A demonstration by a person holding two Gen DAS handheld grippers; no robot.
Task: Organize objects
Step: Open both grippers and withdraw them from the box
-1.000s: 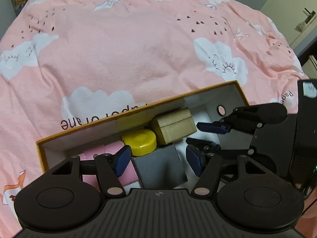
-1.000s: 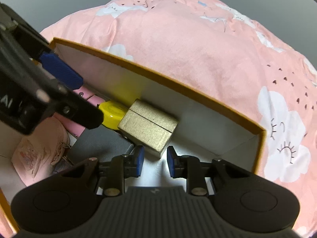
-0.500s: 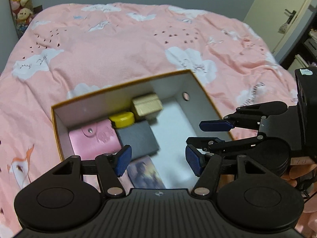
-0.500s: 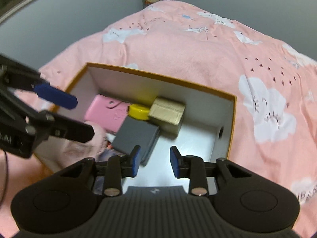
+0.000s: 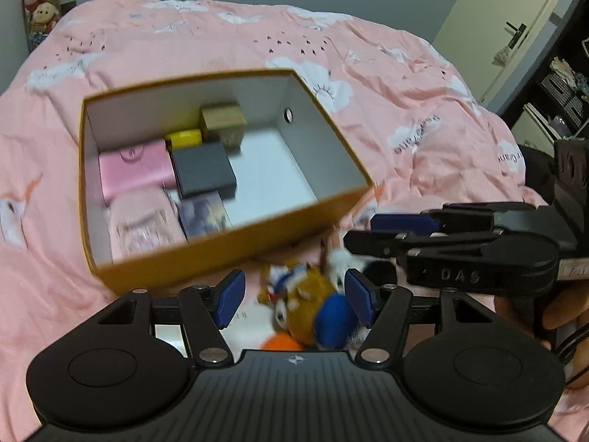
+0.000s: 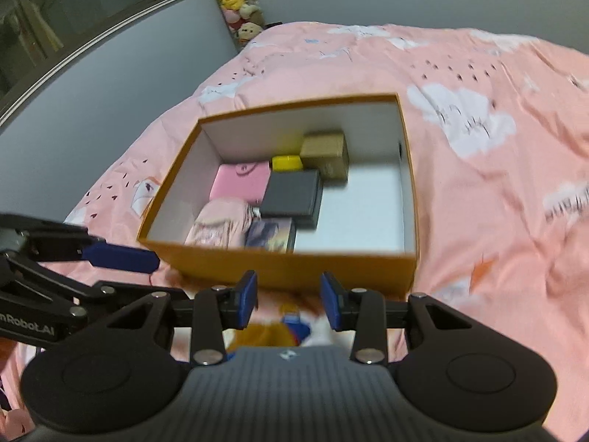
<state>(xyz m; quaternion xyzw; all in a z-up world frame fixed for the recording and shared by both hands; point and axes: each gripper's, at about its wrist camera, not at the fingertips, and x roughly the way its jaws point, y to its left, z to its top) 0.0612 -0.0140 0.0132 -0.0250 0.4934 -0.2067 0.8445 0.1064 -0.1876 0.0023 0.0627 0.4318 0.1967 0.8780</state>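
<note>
Nearest, left gripper (image 5: 292,296) hovering with jaws wide apart, nothing clamped, a plush toy (image 5: 313,307) in brown, blue and orange lying on the bedspread (image 5: 221,37) below the gap. Right gripper (image 6: 289,300) just beside it, jaws apart and just been opening, empty too, same toy blurred beneath. Next out, the orange box (image 5: 228,250) sitting open on the bed, near wall facing both grippers. Inside, along the left half: pale pink pouch (image 5: 143,221) and picture card (image 5: 204,215) nearest, then pink wallet (image 5: 136,169) and dark grey case (image 5: 204,169), then yellow piece (image 5: 184,138) and gold box (image 5: 224,121) at the far wall. Right half of the floor bare white. Farthest back, stuffed toys (image 6: 239,3) stacked in the corner.
</note>
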